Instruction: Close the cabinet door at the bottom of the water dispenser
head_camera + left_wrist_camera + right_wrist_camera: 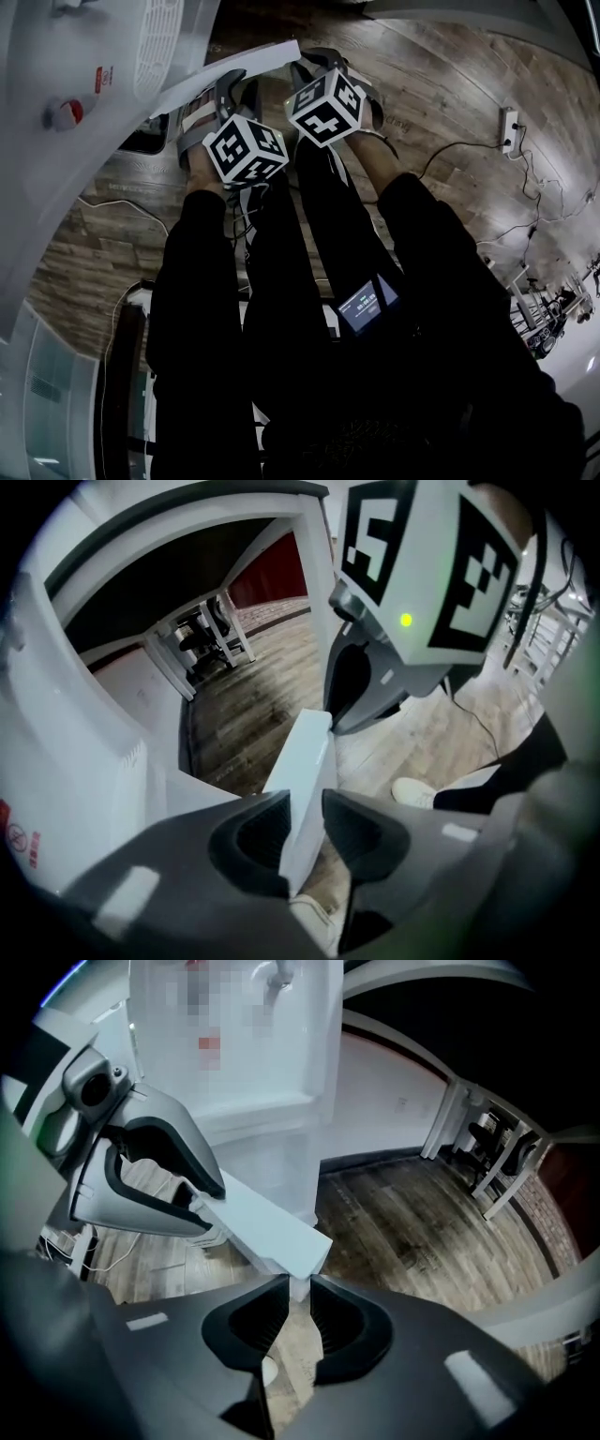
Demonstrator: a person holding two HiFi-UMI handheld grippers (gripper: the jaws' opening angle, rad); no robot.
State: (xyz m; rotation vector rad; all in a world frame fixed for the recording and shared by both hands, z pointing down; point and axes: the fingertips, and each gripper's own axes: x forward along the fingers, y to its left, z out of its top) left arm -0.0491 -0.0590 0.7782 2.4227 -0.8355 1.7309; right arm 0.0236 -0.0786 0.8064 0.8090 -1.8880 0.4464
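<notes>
Both my jaws are clamped on the top edge of the cabinet door [267, 1222], which is hanging open off the bottom of the water dispenser [33, 197], out over the wood floor [441, 94]. The left gripper [307, 808] has a decent bite. The right gripper [298, 1288] only has the outer corner, so I reckon it could pop off mid-swing. Two grips on one hinged panel might also twist it if my hands don't follow the arc. Holding on too long could get my jaws pinched against the dispenser.
</notes>
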